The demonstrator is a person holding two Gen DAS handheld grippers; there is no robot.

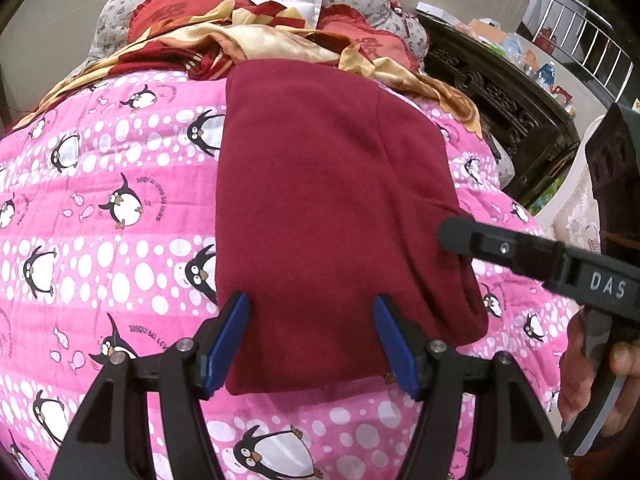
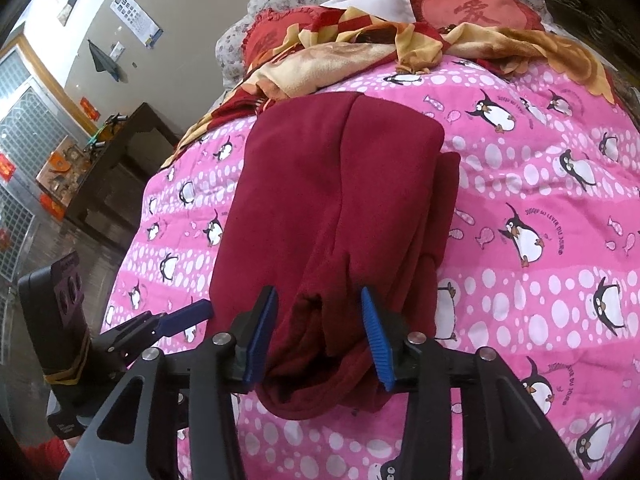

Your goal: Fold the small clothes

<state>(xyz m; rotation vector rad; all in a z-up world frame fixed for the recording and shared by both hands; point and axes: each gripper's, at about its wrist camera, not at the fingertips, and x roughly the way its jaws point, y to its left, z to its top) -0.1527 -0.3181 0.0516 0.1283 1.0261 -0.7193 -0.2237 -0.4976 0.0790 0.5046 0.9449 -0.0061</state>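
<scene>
Both tongs straddle the maroon garment's (image 1: 332, 208) near hem at 6 o'clock, lined up for a lengthwise fold. Left tongs (image 1: 312, 344) gape wide; right tongs (image 2: 318, 336) gape too, pads off the bunched cloth on the bed (image 1: 100, 240).

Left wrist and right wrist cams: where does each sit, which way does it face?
Left wrist view: on the left gripper, looking down and forward over the maroon garment on the penguin quilt; its blue fingers straddle the near edge, and the right gripper and a hand enter at right.
Right wrist view: on the right gripper, facing the same way; the left gripper shows at lower left.
Shared: garment, quilt, red-and-gold blanket, heart-shaped pillows.
</scene>
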